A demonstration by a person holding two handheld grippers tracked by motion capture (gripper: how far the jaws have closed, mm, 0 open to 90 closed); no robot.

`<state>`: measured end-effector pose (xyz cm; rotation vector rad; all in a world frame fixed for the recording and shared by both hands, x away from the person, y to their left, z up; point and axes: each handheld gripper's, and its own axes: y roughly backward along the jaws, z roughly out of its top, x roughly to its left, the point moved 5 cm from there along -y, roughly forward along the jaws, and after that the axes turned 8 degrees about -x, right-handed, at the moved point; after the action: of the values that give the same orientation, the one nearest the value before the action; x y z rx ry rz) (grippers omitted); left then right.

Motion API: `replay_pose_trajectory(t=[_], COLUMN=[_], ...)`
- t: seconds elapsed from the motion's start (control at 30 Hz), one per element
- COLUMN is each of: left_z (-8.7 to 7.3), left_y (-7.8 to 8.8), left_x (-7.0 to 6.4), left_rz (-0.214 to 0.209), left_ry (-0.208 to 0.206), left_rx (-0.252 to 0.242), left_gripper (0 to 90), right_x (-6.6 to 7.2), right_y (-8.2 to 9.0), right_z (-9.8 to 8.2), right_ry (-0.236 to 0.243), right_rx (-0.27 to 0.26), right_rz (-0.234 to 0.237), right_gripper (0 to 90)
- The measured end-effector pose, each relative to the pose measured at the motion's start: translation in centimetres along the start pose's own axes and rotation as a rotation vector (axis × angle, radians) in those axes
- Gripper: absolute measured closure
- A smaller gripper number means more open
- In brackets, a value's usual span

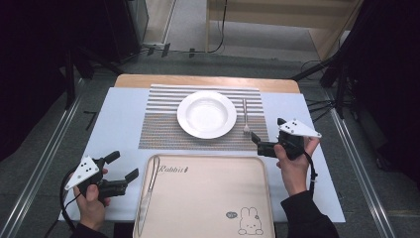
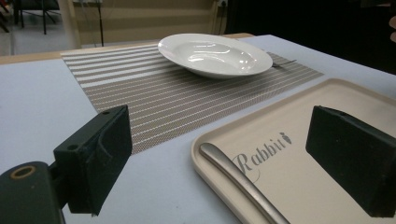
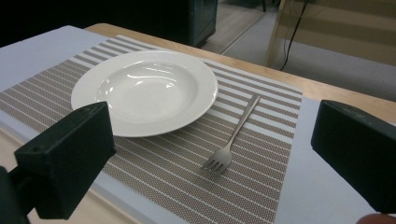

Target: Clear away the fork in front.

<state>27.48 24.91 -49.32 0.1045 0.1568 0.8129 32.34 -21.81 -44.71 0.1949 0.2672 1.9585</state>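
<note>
fork flat on striped placemat, tines toward the person, just right of white plate | right gripper near the tines, jaws wide, empty | left gripper beside tray, jaws wide, empty | knife along tray's left edge | on counter

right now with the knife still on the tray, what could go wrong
1. The knife lies flat against the tray's left rim, so the open left tool may slip off its thin handle or nudge the tray.
2. The fork lies close beside the plate near the open right tool; a careless move could knock it askew.
</note>
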Motion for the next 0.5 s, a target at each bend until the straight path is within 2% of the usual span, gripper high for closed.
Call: replay_pose_trajectory(t=[0.17,0.3,0.5], left_z=[-0.2,-0.4,-0.5], left_y=[0.1,0.3,0.6], left_x=[0.1,0.4,0.5], left_rz=[0.001,0.007,0.018], left_ry=[-0.019,-0.020,-0.008], left_rx=[0.012,0.021,0.014], left_gripper=[6.5,6.5,6.5], right_x=[-0.5,-0.7,-1.1], right_y=[-1.1,-2.4,-4.3], right_z=[0.2,0.3,0.4], right_ry=[-0.011,-0.006,-0.038], right_rx=[0.023,0.043,0.095], right_rz=[-0.002,-0.012,0.003], right_gripper=[0.0,0.0,0.0])
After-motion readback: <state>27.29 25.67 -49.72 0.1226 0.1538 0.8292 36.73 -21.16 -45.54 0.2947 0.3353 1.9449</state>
